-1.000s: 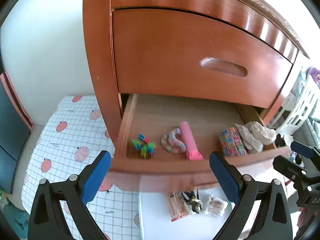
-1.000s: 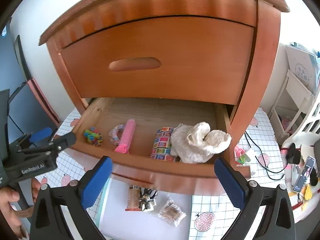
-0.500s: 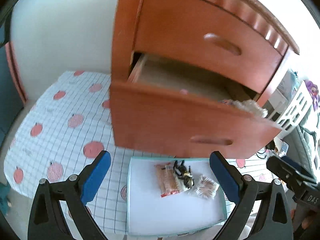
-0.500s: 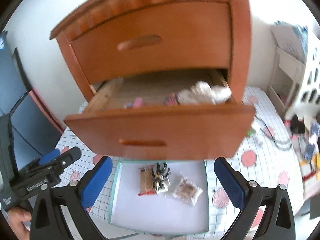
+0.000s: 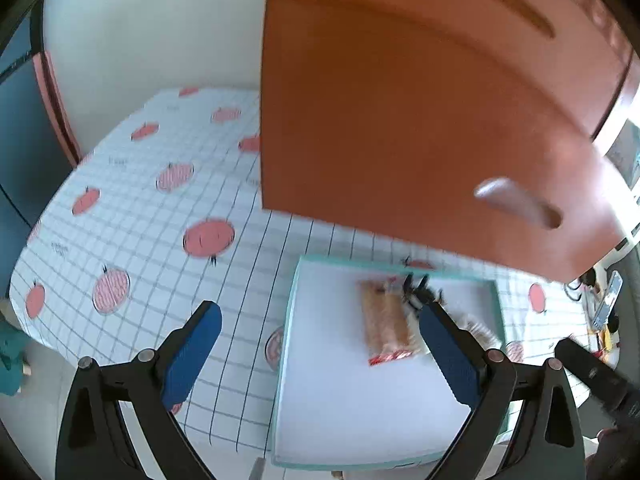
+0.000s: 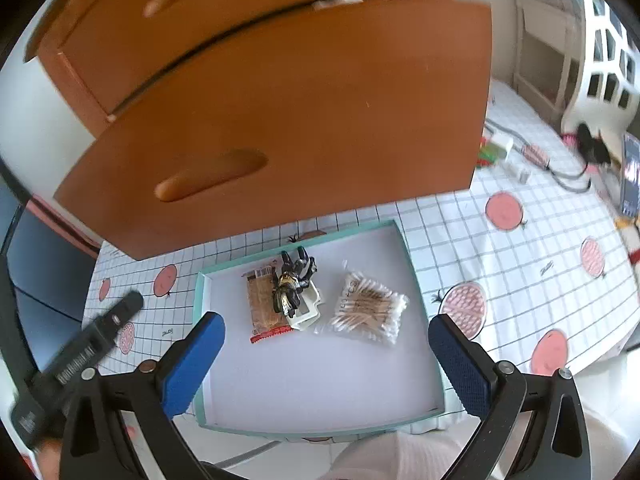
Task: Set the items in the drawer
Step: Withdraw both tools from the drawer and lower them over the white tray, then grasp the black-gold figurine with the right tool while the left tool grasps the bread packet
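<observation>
The right tool (image 6: 326,354) has its two blue pads wide apart and holds nothing; it hangs over the tray (image 6: 416,280), likely so it can come down on the next thing to pick. The left tool (image 5: 320,356) is also spread wide and empty, off to the tray's left side (it shows as a dark blurred bar in the right view).

Three things lie in the tray, close together near its far edge: one snack bar (image 6: 264,304) in a clear wrapper with a red end; one black and gold toy robot (image 6: 290,282) lying partly on a white piece just beside the bar; one bag of cotton swabs (image 6: 370,308) a bit to the right. All three wait to go in.

The lower drawer (image 6: 304,120) is pulled out above the tray, ready to take them; the checked table (image 6: 528,256) carries it all.
</observation>
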